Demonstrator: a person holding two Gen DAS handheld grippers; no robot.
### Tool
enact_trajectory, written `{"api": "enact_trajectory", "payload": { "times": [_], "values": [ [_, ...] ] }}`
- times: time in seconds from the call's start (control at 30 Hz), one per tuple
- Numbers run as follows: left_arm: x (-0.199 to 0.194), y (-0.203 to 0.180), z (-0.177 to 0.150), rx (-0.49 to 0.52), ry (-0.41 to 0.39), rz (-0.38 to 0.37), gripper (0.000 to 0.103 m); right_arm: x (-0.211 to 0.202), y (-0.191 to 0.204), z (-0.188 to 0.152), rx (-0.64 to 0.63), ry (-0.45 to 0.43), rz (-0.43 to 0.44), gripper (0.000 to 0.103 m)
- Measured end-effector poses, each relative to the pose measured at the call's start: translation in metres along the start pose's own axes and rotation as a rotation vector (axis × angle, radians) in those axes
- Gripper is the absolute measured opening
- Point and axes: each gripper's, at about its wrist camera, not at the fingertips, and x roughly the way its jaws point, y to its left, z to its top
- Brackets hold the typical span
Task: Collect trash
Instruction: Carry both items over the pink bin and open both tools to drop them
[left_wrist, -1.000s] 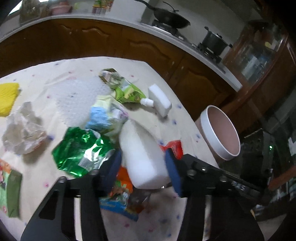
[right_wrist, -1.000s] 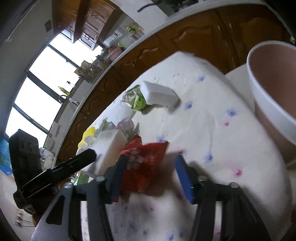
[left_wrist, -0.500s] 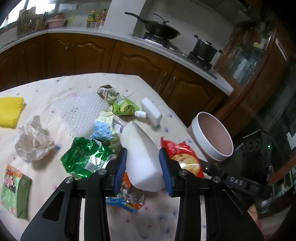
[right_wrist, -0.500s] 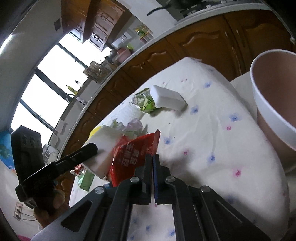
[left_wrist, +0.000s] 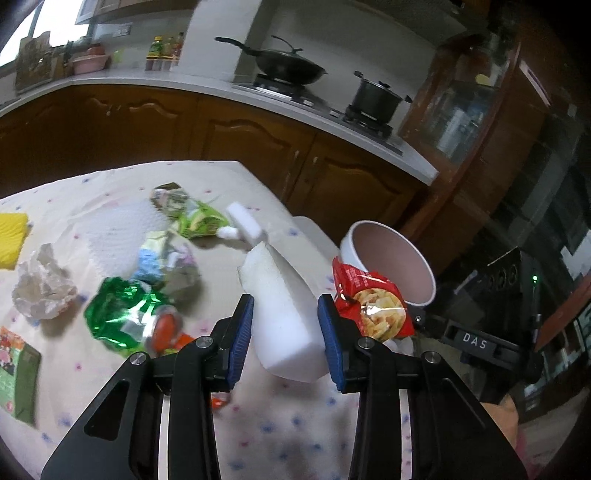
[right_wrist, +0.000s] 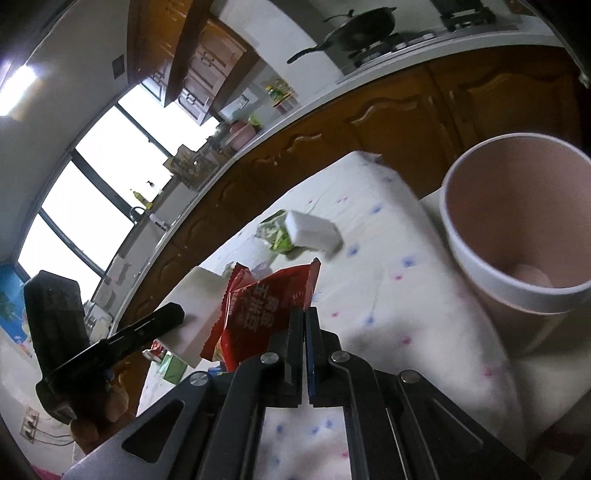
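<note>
Left gripper (left_wrist: 284, 332): jaws pinching foam block (left_wrist: 284, 314). Right gripper (right_wrist: 306, 354): jaws pressed together on red snack bag (right_wrist: 258, 314) edge. Risk: thin pinch, bag may slip short of bin (right_wrist: 476, 258) beyond desk (right_wrist: 388, 295) corner.

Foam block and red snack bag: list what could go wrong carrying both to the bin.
1. The right gripper pinches only an edge of the red snack bag, so the bag may slip free.
2. The foam block juts far past the left gripper and could tilt out.
3. The bin stands off the table edge, so both loads arriving together may miss it.
</note>
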Motion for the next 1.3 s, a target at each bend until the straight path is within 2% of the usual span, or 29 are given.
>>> {"api": "enact_trajectory", "payload": {
  "times": [0.17, 0.53, 0.87, 1.07, 1.3],
  "values": [
    [0.007, -0.023, 0.001, 0.036, 0.001, -0.021, 0.034, -0.022, -0.012, 0.003, -0.002, -0.040, -0.055, 0.001],
    [0.031, -0.071, 0.009, 0.112, 0.005, -0.057, 0.034, -0.072, -0.030, 0.012, -0.068, -0.157, -0.250, 0.001],
    [0.063, -0.111, 0.026, 0.174, 0.014, -0.085, 0.034, -0.097, -0.051, 0.022, -0.109, -0.226, -0.402, 0.001],
    [0.092, -0.135, 0.042, 0.208, 0.031, -0.093, 0.034, -0.101, -0.072, 0.038, -0.117, -0.247, -0.467, 0.001],
    [0.144, -0.156, 0.053, 0.236, 0.098, -0.099, 0.034, -0.090, -0.093, 0.057, -0.131, -0.226, -0.528, 0.001]
  ]
}}
